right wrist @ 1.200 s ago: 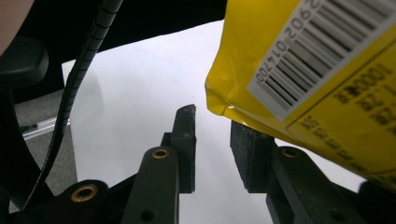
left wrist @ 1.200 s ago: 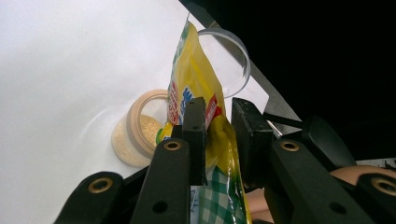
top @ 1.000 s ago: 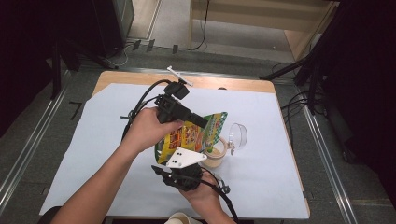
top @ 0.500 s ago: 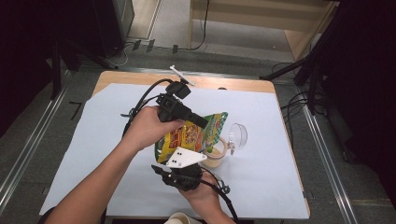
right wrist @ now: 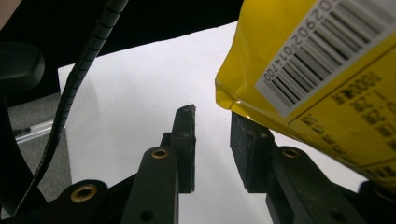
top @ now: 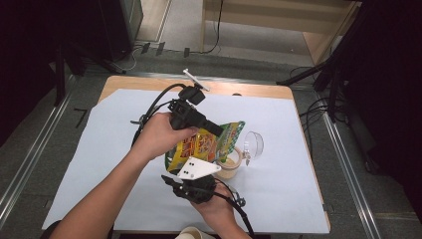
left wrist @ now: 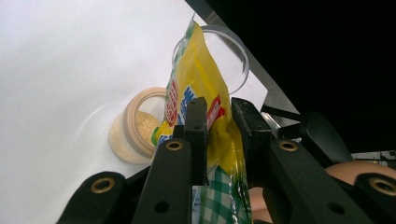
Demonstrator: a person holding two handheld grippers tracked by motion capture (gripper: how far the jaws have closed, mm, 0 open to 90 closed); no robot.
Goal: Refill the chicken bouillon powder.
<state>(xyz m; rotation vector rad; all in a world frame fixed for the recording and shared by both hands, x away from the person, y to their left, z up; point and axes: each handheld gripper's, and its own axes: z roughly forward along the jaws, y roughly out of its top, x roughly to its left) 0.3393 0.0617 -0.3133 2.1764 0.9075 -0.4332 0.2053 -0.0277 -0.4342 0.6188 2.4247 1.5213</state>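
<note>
My left gripper (top: 215, 130) is shut on a yellow snack bag (top: 201, 145), which hangs tilted with its green checked end toward a small open jar (top: 230, 163) of beige grains. In the left gripper view the pads (left wrist: 198, 116) pinch the bag (left wrist: 198, 79) across its width, with the jar (left wrist: 133, 133) below on the left. The right gripper (top: 198, 172) sits just under the bag, nearer the person, under its grey plate. Its jaws (right wrist: 212, 116) stand slightly apart with nothing between them, and the bag's barcode corner (right wrist: 303, 60) hangs above right.
A clear round lid (top: 254, 143) lies just right of the jar, seen behind the bag as the lid (left wrist: 233, 60) in the left gripper view. A white sheet (top: 308, 179) covers the wooden table. A white stick (top: 195, 79) lies at the far edge. Cables trail from both grippers.
</note>
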